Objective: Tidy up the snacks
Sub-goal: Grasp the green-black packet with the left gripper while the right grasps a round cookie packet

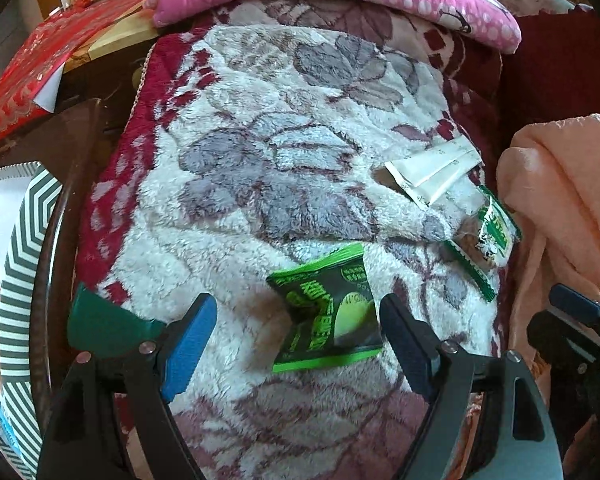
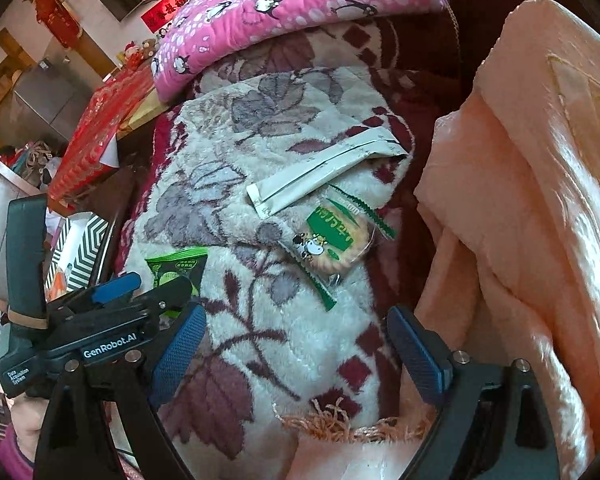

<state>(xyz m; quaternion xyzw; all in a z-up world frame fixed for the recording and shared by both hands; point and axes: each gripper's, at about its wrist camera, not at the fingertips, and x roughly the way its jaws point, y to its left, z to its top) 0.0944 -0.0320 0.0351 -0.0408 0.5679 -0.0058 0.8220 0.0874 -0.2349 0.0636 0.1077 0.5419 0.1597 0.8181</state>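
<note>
Your left tool stands wide, straddling the green snack packet; right tool wide, empty; biscuit packet and white sachet lie ahead on the blanket; three remain unsorted.

A shaggy, matt fleece blanket fills mid-frame; on it lie a glossy green foil packet and a matt white paper sachet. At right, peach cloth shines like satin.

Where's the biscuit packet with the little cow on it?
The cow biscuit packet lies on the floral blanket, just below the long white sachet and beside the peach blanket, ahead of the open right gripper.
</note>
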